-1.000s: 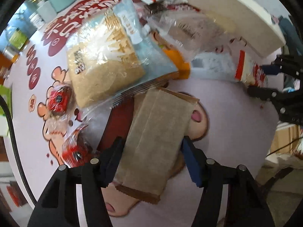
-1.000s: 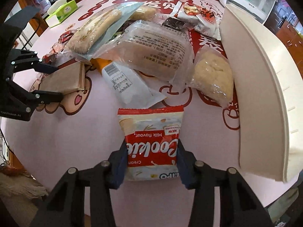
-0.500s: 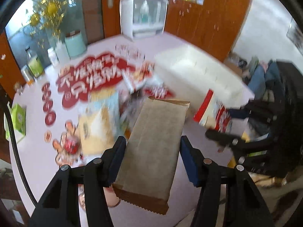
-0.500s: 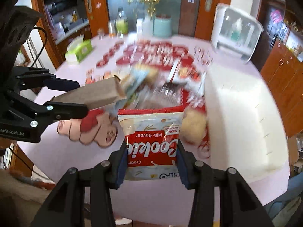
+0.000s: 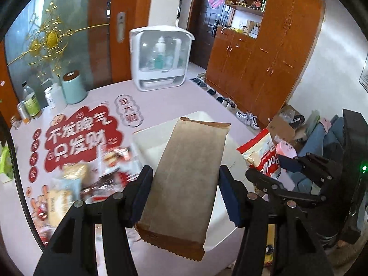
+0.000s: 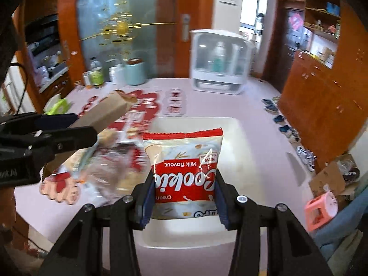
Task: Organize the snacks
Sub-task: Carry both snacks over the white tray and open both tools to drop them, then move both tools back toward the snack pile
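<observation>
Left wrist view: the left gripper (image 5: 185, 192) holds a plain brown packet (image 5: 184, 181) between its blue pads, jaws part-way open around the packet's width. A second ago this packet lay on the pink table (image 5: 161, 101) among the loose snacks (image 5: 69, 184); now it hangs in the air over the white bin (image 5: 149, 138), with the room's cabinets and door in sight. Judging by that, the pick is done and the drop into the bin comes next.

Right wrist view: the right gripper (image 6: 184, 197) pinches a red and white cookie bag (image 6: 185, 168), jaws narrow and pressed on its sides. Earlier the bag rested on the table beside the bin; now it is raised directly above the bin's open inside. The left gripper with its brown packet shows at the left edge, also lifted, beside the snack pile.
</observation>
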The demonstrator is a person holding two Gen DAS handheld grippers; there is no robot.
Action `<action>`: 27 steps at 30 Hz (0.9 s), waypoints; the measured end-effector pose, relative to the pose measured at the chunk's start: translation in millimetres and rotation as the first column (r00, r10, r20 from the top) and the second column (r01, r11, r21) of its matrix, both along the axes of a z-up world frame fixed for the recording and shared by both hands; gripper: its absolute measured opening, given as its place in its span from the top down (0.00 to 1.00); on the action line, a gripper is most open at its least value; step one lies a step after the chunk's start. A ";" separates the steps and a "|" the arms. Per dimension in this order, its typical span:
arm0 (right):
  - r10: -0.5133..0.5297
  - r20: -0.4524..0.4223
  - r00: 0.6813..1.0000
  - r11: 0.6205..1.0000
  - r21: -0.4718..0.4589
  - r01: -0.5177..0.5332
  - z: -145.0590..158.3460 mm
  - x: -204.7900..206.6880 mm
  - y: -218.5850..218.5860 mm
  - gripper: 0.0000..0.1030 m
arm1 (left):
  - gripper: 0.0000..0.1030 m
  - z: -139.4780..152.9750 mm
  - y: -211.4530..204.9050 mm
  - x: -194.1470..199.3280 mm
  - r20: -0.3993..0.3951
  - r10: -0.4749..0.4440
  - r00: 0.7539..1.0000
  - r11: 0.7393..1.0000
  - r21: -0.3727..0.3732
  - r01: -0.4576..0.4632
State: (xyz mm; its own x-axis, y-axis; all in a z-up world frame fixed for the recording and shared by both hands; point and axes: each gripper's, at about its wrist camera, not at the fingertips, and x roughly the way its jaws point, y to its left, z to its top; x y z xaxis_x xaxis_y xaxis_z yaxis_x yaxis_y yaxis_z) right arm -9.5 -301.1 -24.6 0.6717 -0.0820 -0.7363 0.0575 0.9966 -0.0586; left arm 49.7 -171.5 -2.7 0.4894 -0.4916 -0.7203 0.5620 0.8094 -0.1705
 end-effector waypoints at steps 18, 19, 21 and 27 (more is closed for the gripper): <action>0.039 -0.054 0.998 0.999 0.022 -0.038 -37.1 22.3 -68.3 0.23 | 0.01 -40.4 -46.8 12.4 -0.086 0.242 0.967 0.968 0.084 -0.234; 0.039 -0.050 0.998 0.999 0.024 -0.038 -36.6 21.8 -69.3 0.23 | 0.01 -40.8 -45.4 10.6 -0.088 0.250 0.964 0.967 0.080 -0.243; 0.043 -0.046 0.998 0.999 0.030 -0.042 -35.8 21.8 -70.2 0.23 | 0.01 -39.5 -43.7 7.4 -0.076 0.262 0.962 0.964 0.078 -0.256; 0.056 -0.024 0.998 0.997 0.050 -0.055 -33.3 19.5 -72.2 0.23 | 0.01 -30.1 -41.5 -7.7 -0.012 0.276 0.961 0.957 0.101 -0.273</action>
State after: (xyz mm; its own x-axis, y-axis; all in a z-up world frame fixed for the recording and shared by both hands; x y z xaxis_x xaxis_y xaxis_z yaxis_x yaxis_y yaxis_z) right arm 10.0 -373.3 -57.9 0.6556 -0.0084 -0.7551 0.0012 0.9999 -0.0100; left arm 42.0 -213.0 -32.8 0.5761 -0.2679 -0.7723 0.3125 0.9452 -0.0947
